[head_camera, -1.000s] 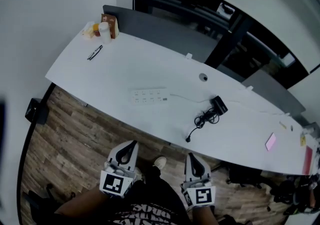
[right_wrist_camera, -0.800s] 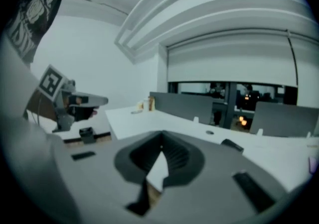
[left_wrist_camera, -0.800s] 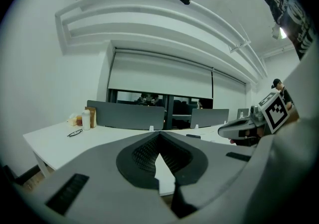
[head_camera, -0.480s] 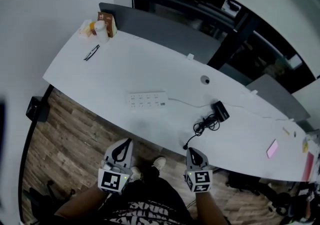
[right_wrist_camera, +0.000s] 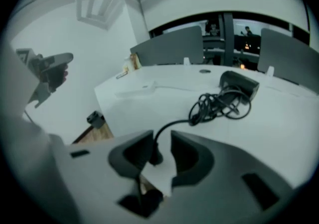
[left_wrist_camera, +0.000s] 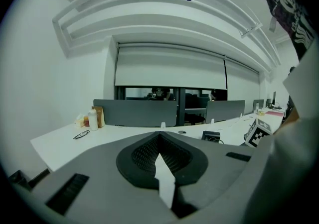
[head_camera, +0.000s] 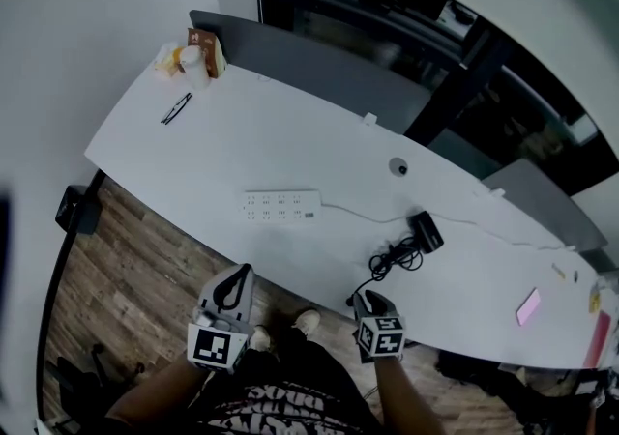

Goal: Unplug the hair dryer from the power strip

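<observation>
Presently the right tongs (right_wrist_camera: pixel 162 141) are seen spread, their jaws having just been opening, and the black plug (right_wrist_camera: pixel 155 157) at the loose end of a cord (right_wrist_camera: pixel 207 106) is framed between them without being pinched; whether a pad touches it cannot be told. The left tongs (left_wrist_camera: pixel 159 138) are pressed together at the tips with nothing held, and are kept short of the bench's (head_camera: pixel 242 143) near edge, above the wooden floor (head_camera: pixel 126 259). The plug is found by the front edge of the white bench, already out of any socket. From it the cord is led back into a tangled coil, and the black hair dryer (head_camera: pixel 424 230) is laid just behind that coil. The white power strip (head_camera: pixel 280 204) is set flat on the bench, well apart to the left of the coil. Farther off, a round grommet (head_camera: pixel 397 167) is let into the bench top beyond the hair dryer. A pair of glasses (head_camera: pixel 176 107), a bottle (head_camera: pixel 191 58) and a brown box (head_camera: pixel 206 42) are gathered at the far left end, before a dark partition (head_camera: pixel 319 56).
</observation>
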Demonstrator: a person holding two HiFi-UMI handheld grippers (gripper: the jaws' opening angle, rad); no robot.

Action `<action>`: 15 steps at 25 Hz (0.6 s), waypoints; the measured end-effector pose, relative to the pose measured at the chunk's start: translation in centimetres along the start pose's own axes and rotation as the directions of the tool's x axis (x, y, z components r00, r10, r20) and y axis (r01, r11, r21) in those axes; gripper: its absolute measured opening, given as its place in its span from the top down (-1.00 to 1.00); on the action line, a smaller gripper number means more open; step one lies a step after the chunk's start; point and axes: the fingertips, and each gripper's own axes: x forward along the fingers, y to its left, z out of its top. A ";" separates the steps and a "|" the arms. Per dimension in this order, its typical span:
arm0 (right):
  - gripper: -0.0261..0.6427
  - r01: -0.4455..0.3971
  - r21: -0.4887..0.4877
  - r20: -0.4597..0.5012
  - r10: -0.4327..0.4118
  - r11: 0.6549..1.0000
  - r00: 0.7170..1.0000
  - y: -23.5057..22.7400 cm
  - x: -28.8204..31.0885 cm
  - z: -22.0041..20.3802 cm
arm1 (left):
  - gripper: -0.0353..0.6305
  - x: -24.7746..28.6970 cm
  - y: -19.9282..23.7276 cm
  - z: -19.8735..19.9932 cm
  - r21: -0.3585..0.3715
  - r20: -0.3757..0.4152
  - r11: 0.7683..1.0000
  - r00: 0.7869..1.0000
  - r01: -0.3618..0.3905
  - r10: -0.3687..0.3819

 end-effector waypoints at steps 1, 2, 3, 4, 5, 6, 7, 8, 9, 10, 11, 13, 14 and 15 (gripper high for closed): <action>0.52 -0.021 0.029 -0.017 0.022 0.999 1.000 -0.1 0.5 -0.2 | 0.81 0.4 -0.2 0.1 0.003 -0.001 1.000 1.000 -0.002 0.002; 0.50 -0.044 0.064 -0.030 0.046 0.997 0.998 -0.1 1.0 -0.3 | 0.81 0.7 -0.5 0.1 0.006 -0.001 1.000 1.000 -0.004 0.004; 0.48 -0.068 0.102 -0.039 0.072 0.992 0.997 -0.1 1.4 -0.4 | 0.81 1.1 -0.7 0.2 0.006 -0.002 1.000 1.000 -0.008 0.008; 0.48 -0.093 0.142 -0.048 0.101 0.985 0.994 0.0 1.9 -0.6 | 0.81 1.4 -0.8 0.3 0.006 -0.002 1.000 1.000 -0.013 0.013; 0.48 -0.119 0.183 -0.056 0.132 0.976 0.990 0.1 2.5 -0.8 | 0.81 1.7 -1.0 0.4 0.005 -0.002 1.000 1.000 -0.020 0.020; 0.48 -0.146 0.220 -0.064 0.163 0.965 0.984 0.3 3.1 -1.0 | 0.81 2.0 -1.0 0.5 0.004 -0.002 1.000 1.000 -0.029 0.029; 0.47 -0.169 0.250 -0.069 0.191 0.953 0.979 0.5 3.7 -1.0 | 0.81 2.2 -1.1 0.6 0.004 -0.002 0.999 0.999 -0.038 0.038; 0.47 -0.188 0.269 -0.069 0.214 0.944 0.974 0.8 4.2 -0.9 | 0.81 2.3 -1.0 0.7 0.004 -0.002 0.999 0.999 -0.047 0.047; 0.47 -0.205 0.279 -0.066 0.232 0.938 0.971 1.0 4.7 -0.6 | 0.81 2.4 -1.0 0.7 0.005 -0.001 0.998 0.998 -0.057 0.057; 0.47 -0.216 0.284 -0.065 0.244 0.934 0.968 1.2 5.2 -0.4 | 0.81 2.4 -0.9 0.8 0.007 0.001 0.998 0.998 -0.066 0.066; 0.47 -0.219 0.291 -0.070 0.249 0.931 0.966 1.2 5.6 -0.2 | 0.81 2.4 -0.8 0.8 0.010 0.002 0.997 0.997 -0.075 0.075; 0.63 -0.209 0.318 -0.090 0.249 0.925 0.964 1.0 6.4 0.0 | 0.81 2.4 -0.5 0.9 0.013 0.001 0.996 0.996 -0.090 0.090; 0.75 -0.212 0.336 -0.087 0.254 0.918 0.963 1.1 6.5 0.3 | 0.81 2.4 -0.3 0.9 0.014 0.001 0.995 0.995 -0.098 0.098; 0.78 -0.229 0.357 -0.066 0.269 0.906 0.961 1.3 6.4 1.1 | 0.81 2.3 0.0 1.0 0.014 0.004 0.994 0.994 -0.105 0.105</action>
